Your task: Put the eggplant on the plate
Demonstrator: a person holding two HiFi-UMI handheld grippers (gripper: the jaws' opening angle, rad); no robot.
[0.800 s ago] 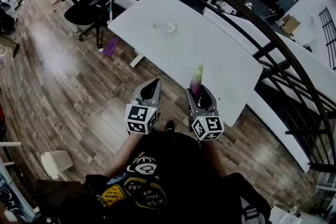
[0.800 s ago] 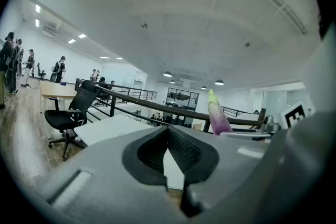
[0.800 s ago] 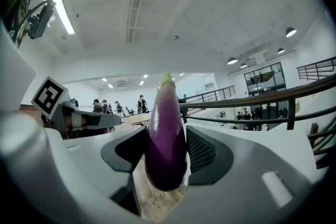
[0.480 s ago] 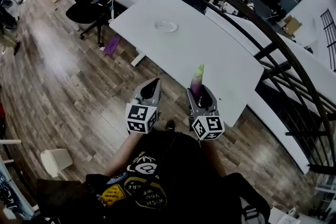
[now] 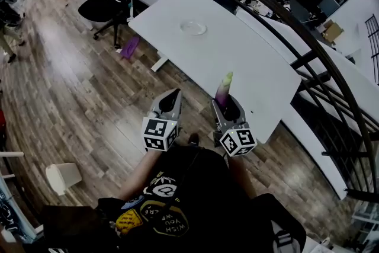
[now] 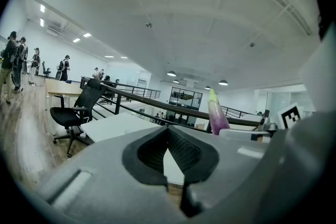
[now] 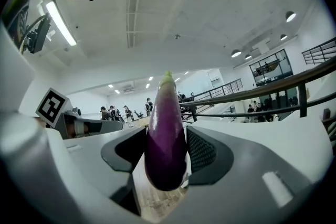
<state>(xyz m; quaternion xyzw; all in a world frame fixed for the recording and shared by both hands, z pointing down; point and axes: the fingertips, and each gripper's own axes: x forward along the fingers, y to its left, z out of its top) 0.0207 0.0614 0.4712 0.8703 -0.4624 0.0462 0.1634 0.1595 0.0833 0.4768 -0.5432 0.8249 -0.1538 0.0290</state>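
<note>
A purple eggplant (image 7: 166, 134) with a pale green tip stands upright between the pads of my right gripper (image 7: 167, 140), which is shut on it. In the head view the eggplant (image 5: 223, 90) rises from the right gripper (image 5: 227, 102) over the wooden floor, short of the white table (image 5: 237, 62). A small clear plate (image 5: 193, 27) lies on the table's far part. My left gripper (image 5: 172, 96) hangs beside the right one, shut with nothing in it; its pads meet at the tips (image 6: 168, 131). The eggplant (image 6: 216, 115) shows at its right.
A black office chair (image 5: 109, 6) stands left of the table, with a purple object (image 5: 129, 47) on the floor by it. A dark curved railing (image 5: 284, 15) runs behind the table. A white bin (image 5: 62, 178) sits on the floor at the lower left.
The table and plate have shifted slightly right and down in the head view. Both grippers keep their pose, the eggplant still held upright.
</note>
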